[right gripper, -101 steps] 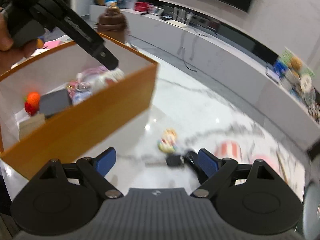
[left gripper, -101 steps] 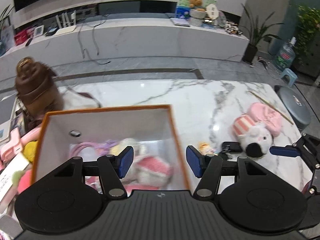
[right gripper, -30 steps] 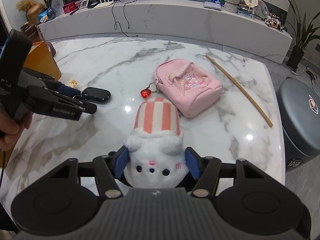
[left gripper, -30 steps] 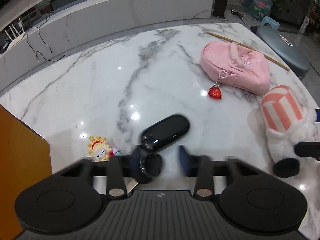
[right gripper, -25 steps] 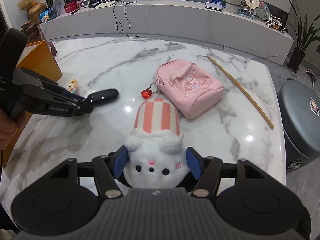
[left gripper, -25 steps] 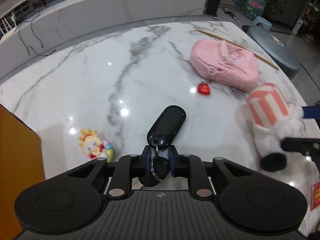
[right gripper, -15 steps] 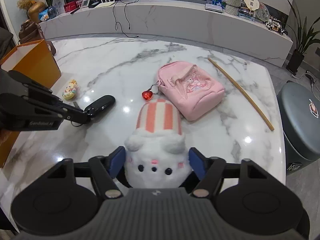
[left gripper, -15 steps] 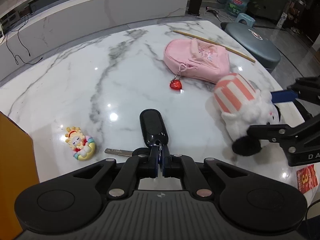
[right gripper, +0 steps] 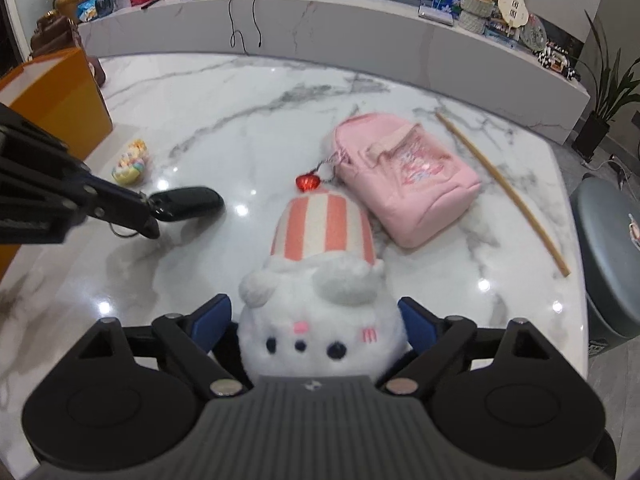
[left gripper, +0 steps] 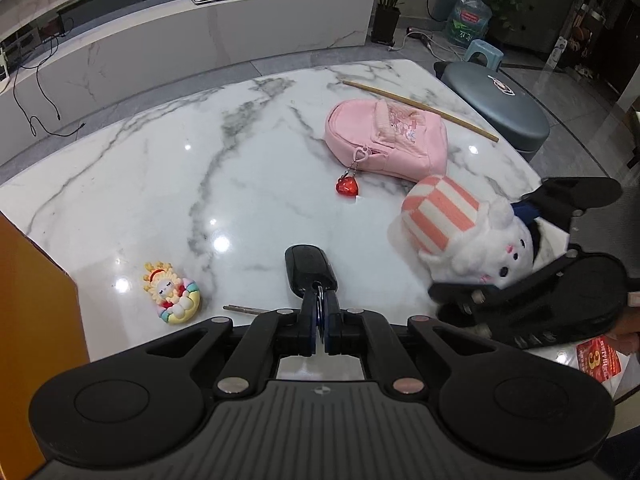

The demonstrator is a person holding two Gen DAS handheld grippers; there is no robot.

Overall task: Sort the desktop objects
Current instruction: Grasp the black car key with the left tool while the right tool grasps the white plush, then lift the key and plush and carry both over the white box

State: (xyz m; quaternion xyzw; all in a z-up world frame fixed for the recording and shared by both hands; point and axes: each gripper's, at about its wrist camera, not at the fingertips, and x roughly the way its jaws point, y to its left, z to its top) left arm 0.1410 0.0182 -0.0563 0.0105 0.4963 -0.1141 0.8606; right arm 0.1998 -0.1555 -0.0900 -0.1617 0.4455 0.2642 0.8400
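My left gripper (left gripper: 319, 307) is shut on the key ring of a black car key fob (left gripper: 309, 268), which lies on the white marble table (left gripper: 168, 168); a metal key (left gripper: 244, 309) sticks out to the left. The fob also shows in the right wrist view (right gripper: 186, 201). My right gripper (right gripper: 316, 320) is wide open around a white plush cat with a pink striped hat (right gripper: 320, 280), its fingers beside the plush head without pressing it. The plush shows in the left wrist view (left gripper: 460, 232). The orange box (left gripper: 28, 320) stands at the left.
A pink mini backpack (left gripper: 386, 138) with a red heart charm (left gripper: 347, 187) lies behind the plush. A small rainbow figurine (left gripper: 172, 294) lies left of the fob. A thin wooden stick (left gripper: 420, 110) lies at the far right edge. A grey stool (left gripper: 496, 112) stands beyond the table.
My left gripper left the orange box, came down on the fob's key ring and shut on it, turning the fob. My right gripper opened wider around the plush.
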